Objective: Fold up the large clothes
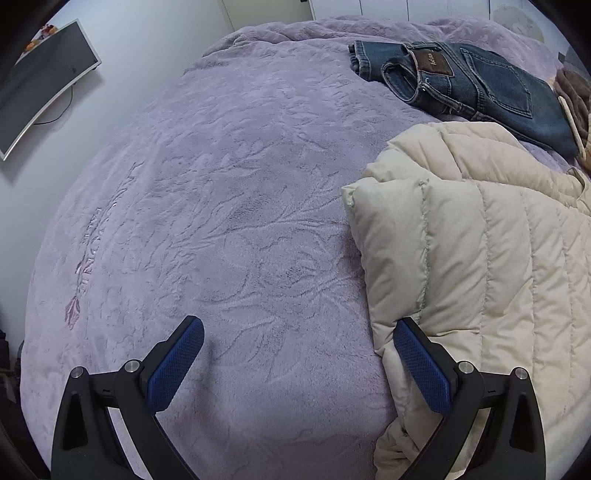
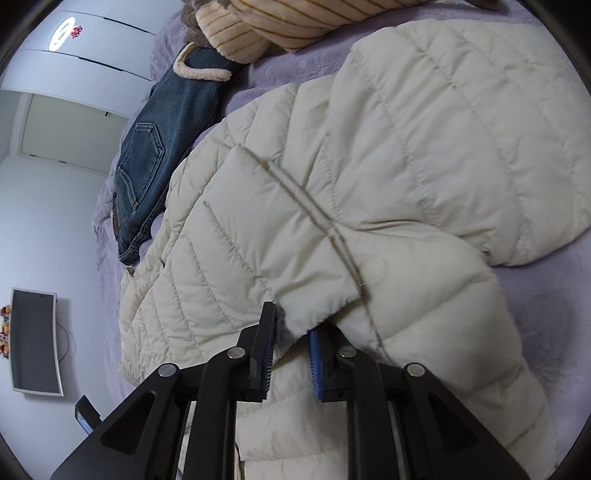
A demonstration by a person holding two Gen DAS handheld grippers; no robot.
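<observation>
A cream quilted puffer jacket [image 1: 480, 258] lies on the purple bedspread [image 1: 221, 221], at the right of the left wrist view. My left gripper [image 1: 299, 332] is open and empty over the bedspread, its right finger [image 1: 421, 365] at the jacket's left edge. In the right wrist view the jacket [image 2: 369, 166] fills the middle, partly folded over itself. My right gripper [image 2: 291, 332] is shut on a fold of the jacket's edge, the cloth pinched between the blue pads [image 2: 316, 362].
Folded blue jeans [image 1: 480, 85] lie at the far right of the bed; they also show in the right wrist view [image 2: 162, 147]. A striped tan garment [image 2: 280, 26] lies beyond them. A monitor [image 1: 40, 85] hangs on the wall at left.
</observation>
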